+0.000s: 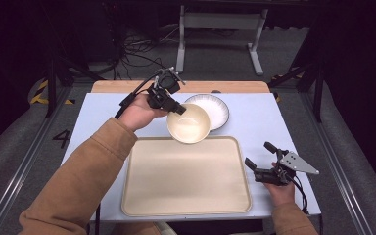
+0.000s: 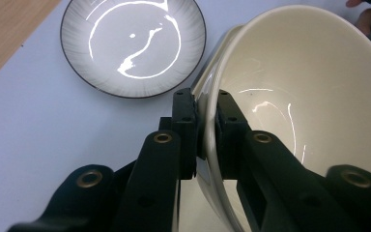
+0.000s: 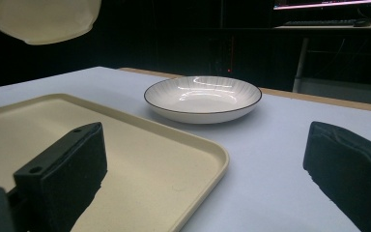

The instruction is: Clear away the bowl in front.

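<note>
Cream bowl (image 1: 189, 123) hangs tilted above the far edge of the beige tray (image 1: 186, 196), its rim pinched in the left gripper (image 1: 178, 108), whose jaws are closed tight on the wall of the bowl, one pad inside and one outside, as the left gripper view makes plain. Seen from above, the bowl lies to the right of and just below that gripper, its open mouth turned toward the camera, and the tray sits directly beneath and nearer the person; judging by this, the coming move turns on lowering the bowl down and toward the person onto the tray. Just behind the bowl, a white plate (image 1: 210, 110) with a dark rim rests on the pale blue table (image 1: 103, 112), partly covered by the bowl in the high view. At far right, the right gripper (image 1: 259, 159) rests off the tray's right edge, jaws spread wide and holding nothing; it is well apart from the bowl, so the left hand is the nearer. The bowl's underside is hidden in the high view.
</note>
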`<move>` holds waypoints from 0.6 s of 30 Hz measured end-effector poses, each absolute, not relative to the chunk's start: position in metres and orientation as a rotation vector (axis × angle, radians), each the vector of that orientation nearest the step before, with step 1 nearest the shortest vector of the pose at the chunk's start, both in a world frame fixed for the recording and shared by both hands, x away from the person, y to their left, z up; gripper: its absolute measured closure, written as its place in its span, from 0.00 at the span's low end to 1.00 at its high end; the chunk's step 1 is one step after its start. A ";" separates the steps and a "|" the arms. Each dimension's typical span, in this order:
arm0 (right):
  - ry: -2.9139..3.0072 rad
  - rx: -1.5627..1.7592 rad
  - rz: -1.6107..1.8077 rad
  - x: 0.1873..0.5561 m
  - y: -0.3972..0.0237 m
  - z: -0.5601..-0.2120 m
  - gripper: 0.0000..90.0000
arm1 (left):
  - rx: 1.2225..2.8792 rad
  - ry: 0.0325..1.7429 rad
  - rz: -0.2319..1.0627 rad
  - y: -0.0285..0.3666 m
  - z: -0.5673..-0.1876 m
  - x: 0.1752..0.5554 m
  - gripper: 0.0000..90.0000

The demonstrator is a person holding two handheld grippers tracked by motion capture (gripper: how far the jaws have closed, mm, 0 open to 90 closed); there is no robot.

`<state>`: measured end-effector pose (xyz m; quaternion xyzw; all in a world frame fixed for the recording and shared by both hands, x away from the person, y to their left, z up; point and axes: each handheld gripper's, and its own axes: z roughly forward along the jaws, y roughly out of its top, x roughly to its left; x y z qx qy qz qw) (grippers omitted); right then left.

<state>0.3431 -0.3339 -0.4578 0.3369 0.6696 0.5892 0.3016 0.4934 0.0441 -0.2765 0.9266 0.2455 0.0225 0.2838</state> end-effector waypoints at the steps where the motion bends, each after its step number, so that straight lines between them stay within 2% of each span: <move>1: 1.775 0.896 1.564 0.343 -0.334 -0.458 0.03 | 2.486 0.646 0.054 0.044 -0.277 0.492 0.92; 18: 1.777 0.894 1.562 0.343 -0.334 -0.458 0.03 | 2.585 0.540 0.012 0.035 -0.300 0.479 0.92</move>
